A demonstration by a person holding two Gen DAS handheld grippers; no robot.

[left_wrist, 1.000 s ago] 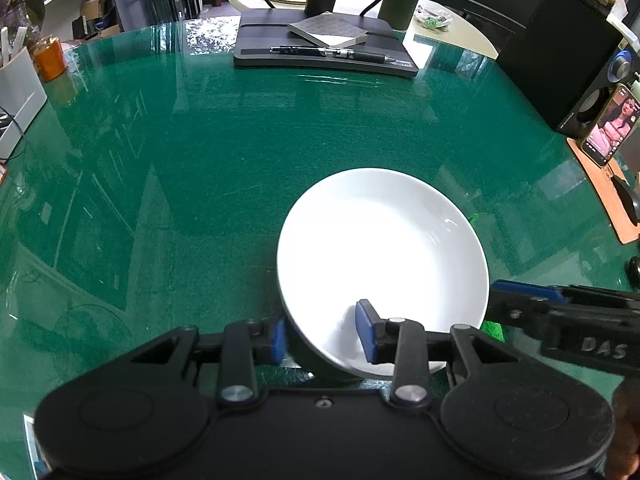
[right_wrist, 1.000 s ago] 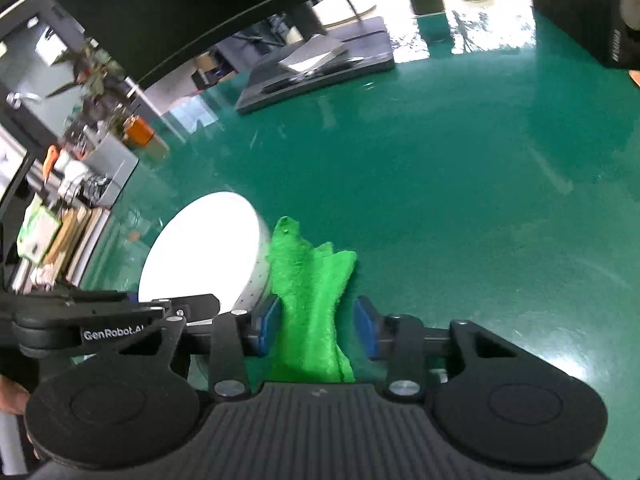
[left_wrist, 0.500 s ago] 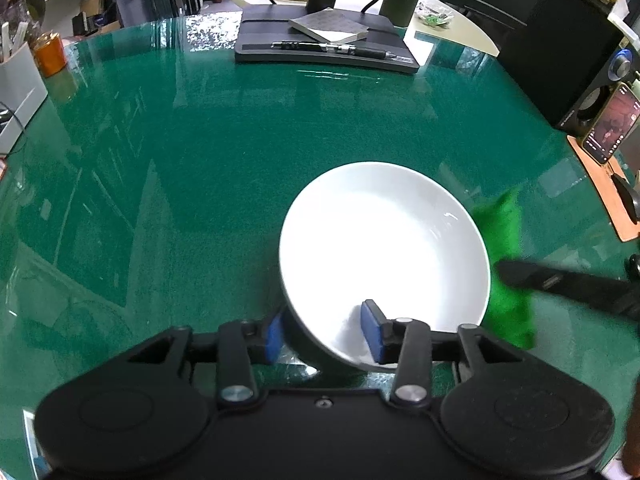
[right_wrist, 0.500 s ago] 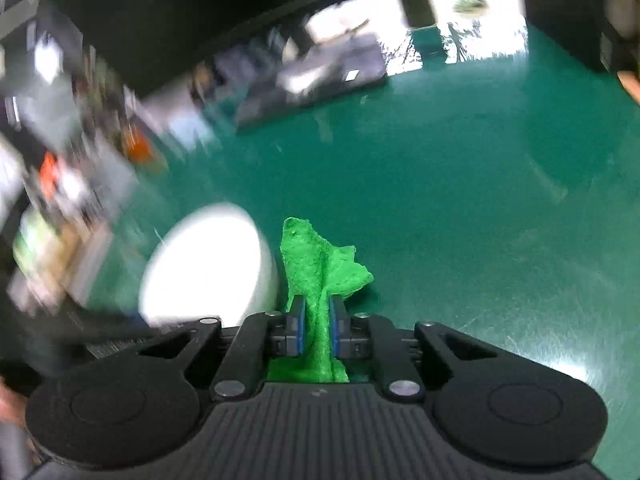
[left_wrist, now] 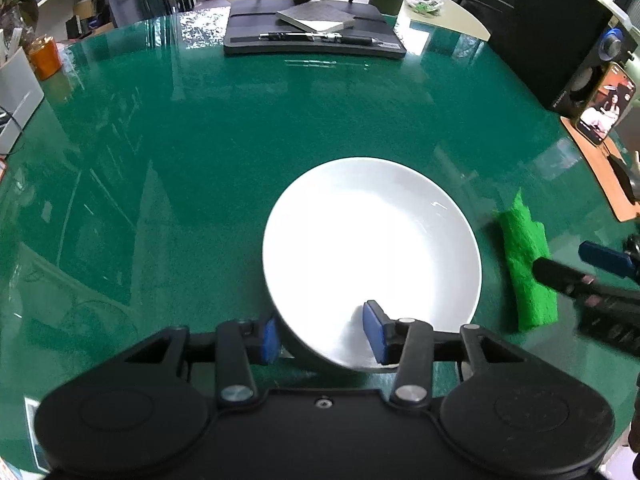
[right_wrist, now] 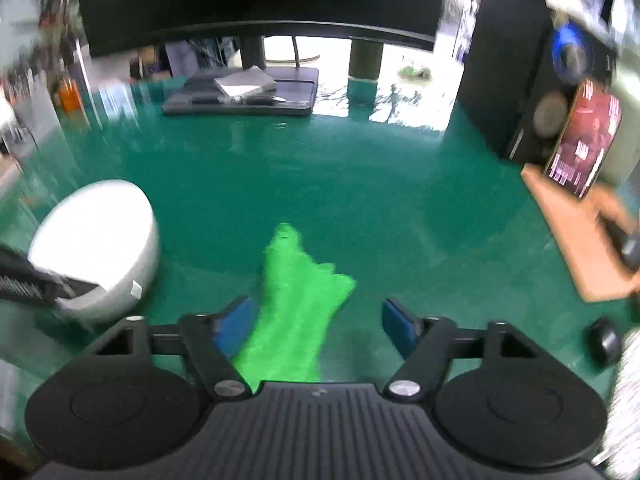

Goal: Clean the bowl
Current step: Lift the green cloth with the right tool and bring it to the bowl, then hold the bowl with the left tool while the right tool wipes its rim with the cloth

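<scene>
A white bowl (left_wrist: 372,248) stands on the green table (left_wrist: 200,160), seen also at the left in the right wrist view (right_wrist: 92,232). My left gripper (left_wrist: 322,336) is shut on its near rim, with one blue pad (left_wrist: 374,330) inside and the other against the outer wall. To the right of the bowl a bright green cloth (left_wrist: 526,268) lies on the table. My right gripper (right_wrist: 318,324) is over its near end with the jaws opening wide. The cloth (right_wrist: 296,300) lies between the pads without being pressed. In the left wrist view the right gripper (left_wrist: 580,264) enters from the right edge.
At the back, a dark monitor base (left_wrist: 316,36) carries a notebook and pens. On the right are a black speaker (left_wrist: 560,40), a lit phone (left_wrist: 604,108) and an orange mat (left_wrist: 600,176) with a mouse (right_wrist: 604,340). An orange cup (left_wrist: 46,58) and a white box (left_wrist: 16,92) stand far left.
My right gripper closed on the cloth, swung it right, away from the bowl, then opened and let it go onto the table. The left gripper kept its place on the bowl's rim.
</scene>
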